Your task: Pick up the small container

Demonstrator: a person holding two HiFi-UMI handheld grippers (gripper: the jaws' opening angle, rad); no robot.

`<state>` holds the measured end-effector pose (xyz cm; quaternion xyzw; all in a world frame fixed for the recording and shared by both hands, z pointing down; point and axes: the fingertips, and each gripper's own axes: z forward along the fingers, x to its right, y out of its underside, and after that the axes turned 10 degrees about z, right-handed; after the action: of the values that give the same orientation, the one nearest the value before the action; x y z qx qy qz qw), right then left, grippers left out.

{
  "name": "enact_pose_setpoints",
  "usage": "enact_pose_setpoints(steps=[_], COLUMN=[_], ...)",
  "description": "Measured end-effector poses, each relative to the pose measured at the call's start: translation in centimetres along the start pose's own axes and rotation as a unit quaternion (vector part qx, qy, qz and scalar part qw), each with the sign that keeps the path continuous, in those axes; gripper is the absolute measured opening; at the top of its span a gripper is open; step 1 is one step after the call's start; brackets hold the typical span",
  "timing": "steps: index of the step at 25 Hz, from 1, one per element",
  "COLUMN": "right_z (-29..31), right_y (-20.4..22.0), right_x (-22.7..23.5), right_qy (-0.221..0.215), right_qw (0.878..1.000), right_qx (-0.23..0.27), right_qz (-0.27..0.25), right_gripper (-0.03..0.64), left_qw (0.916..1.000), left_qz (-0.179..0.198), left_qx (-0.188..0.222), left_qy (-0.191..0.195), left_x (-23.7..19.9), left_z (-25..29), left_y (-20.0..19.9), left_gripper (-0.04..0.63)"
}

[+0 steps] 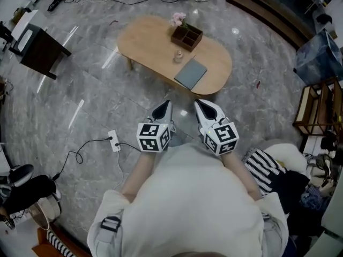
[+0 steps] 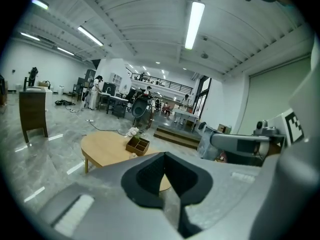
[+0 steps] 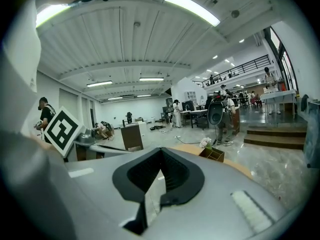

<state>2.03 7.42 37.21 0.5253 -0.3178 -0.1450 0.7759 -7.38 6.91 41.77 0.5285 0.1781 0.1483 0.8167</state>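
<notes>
left jaws: clenched, the dark pads meeting at the tips in the left gripper view, with nothing between them.
right jaws: pressed together in the same way in the right gripper view, also with nothing in them.
left gripper [image 1: 163, 107]: held low in front of the person's chest, tips pointing forward towards the surface; its marker cube [image 1: 154, 136] sits at the rear, near the body.
right gripper [image 1: 202, 105]: just beside the left one and about level with it, with its own marker cube [image 1: 222, 138] behind.
small container [image 1: 178, 56]: a small, clear-looking jar standing upright near the middle of the surface, well apart from both grippers and touched by neither.
wooden box [image 1: 187, 36]: a dark box with compartments, just beyond the container on the far side of the surface.
flowers [image 1: 178, 19]: a pale pink bunch at the far corner of the box.
grey pad [image 1: 191, 73]: lies flat on the near side, between the container and the near edge.
surface [image 1: 144, 42]: a low oval table of light wood on grey marbled floor [image 1: 80, 90].
power strip [image 1: 113, 141]: white, on the floor to the person's left, with a dark cable curling away.
dark stand [image 1: 40, 50]: on the floor at far left, well away from the surface.
</notes>
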Motion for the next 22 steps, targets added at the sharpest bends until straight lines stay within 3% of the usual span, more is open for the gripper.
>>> enact_pose_setpoints(steps=[9,22], right_z=[7.7,13.7], right_y=[-4.0,-5.0], right_x=[2.3,4.7], right_qy=[0.031,0.076], right_qw=[0.999,0.996], right_qx=[0.028,0.030], right_qz=[0.006,0.027], right_gripper=[-0.002,-0.002], left_qw=[0.9996,0.9989], left_qz=[0.021,0.026], left_qx=[-0.002,-0.019], left_qy=[0.019,0.033], left_x=[-6.6,-12.9], left_z=[5.0,9.4], left_y=[-2.8,-4.0], left_gripper=[0.002,0.002])
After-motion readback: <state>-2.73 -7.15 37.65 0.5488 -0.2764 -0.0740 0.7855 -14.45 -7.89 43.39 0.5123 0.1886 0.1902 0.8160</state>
